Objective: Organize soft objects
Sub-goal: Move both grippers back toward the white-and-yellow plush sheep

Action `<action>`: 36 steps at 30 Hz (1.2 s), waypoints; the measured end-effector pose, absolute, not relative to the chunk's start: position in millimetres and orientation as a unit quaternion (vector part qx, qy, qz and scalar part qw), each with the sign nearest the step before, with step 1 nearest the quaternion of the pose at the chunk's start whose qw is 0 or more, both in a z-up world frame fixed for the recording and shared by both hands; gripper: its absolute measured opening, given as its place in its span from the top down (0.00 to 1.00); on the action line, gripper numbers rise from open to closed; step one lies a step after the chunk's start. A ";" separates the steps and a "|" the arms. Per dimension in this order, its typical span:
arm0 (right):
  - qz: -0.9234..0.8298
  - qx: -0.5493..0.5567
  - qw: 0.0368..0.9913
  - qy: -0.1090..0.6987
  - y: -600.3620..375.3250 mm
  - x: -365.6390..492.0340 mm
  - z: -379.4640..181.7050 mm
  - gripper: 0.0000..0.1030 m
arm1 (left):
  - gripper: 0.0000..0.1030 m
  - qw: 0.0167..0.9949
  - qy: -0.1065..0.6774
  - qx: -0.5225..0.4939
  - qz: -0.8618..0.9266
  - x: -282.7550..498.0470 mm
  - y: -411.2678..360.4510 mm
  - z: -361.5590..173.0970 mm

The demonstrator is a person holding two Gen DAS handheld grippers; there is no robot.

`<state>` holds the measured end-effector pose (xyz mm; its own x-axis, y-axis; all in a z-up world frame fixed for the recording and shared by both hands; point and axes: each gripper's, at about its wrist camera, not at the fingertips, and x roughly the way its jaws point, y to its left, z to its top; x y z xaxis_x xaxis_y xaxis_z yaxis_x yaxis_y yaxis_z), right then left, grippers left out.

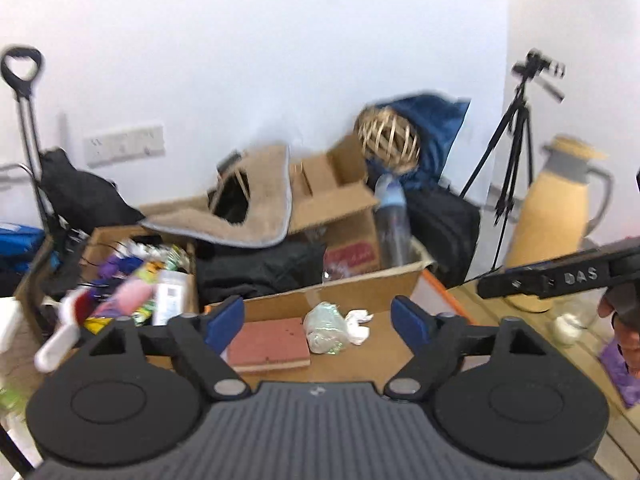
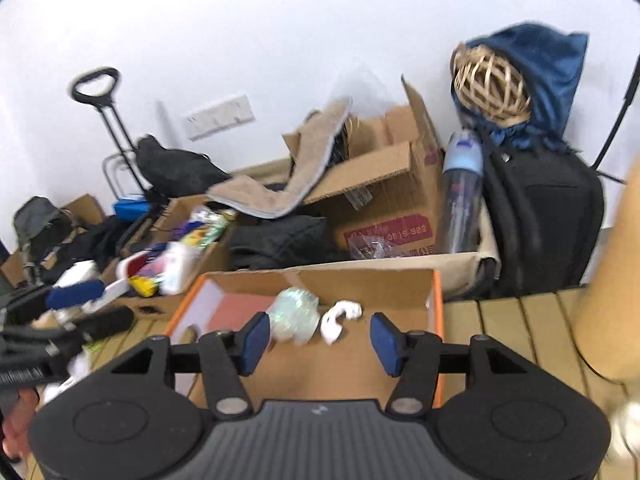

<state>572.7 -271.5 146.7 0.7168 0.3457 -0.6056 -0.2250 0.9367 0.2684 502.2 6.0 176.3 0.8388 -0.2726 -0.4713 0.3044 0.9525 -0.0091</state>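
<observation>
Both tools are released and carry nothing: the left gripper [image 1: 319, 320] has its 2 blue pads spread wide, and the right gripper [image 2: 319, 339] is the same. They hang above a shallow cardboard box [image 2: 437, 312] with an orange rim, which stands on a wooden slat table [image 2: 516, 320]. Inside this box, just ahead of the fingers, lie the soft things: a crumpled shiny plastic bag [image 1: 323, 328] and a small white soft piece [image 1: 358, 326], which touch each other in the left view, and a flat pink sponge-like pad [image 1: 269, 345] just beside the bag, near the left pad of the left gripper. In the right view the bag [image 2: 294, 314] is between the 2 pads and the white piece [image 2: 338, 318] is just beside it. Behind the box is a bigger open carton [image 2: 384, 208] with a beige towel [image 2: 280, 188] hanging over its flap, black cloth [image 2: 280, 240] under it and a clear water bottle [image 2: 460, 196] upright beside it. Further back a wicker ball [image 2: 492, 80] rests on blue fabric [image 2: 552, 68] over a black backpack [image 2: 544, 216]. On the table at the right stands a tan jug [image 1: 556, 216], and a tripod [image 1: 516, 136] is near the white wall [image 1: 280, 60].
</observation>
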 end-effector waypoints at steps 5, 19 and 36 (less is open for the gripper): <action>0.178 0.077 0.939 0.283 -285.8 464.2 164.8 0.38 | 0.06 0.971 0.185 0.017 -0.149 390.0 17.8 183.7; 0.167 0.003 0.971 0.173 -275.1 185.7 85.5 0.20 | 0.00 0.992 0.112 0.014 -0.064 141.2 18.2 73.1; 0.163 0.070 0.949 0.261 -282.5 255.7 23.0 0.34 | 0.02 0.953 0.248 -0.070 -0.161 237.7 -17.2 13.6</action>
<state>255.7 -282.5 23.0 0.8106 0.3449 -0.4733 -0.2722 0.9374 0.2170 237.7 -17.2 13.6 0.8251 -0.3414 -0.4503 0.2723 0.9384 -0.2126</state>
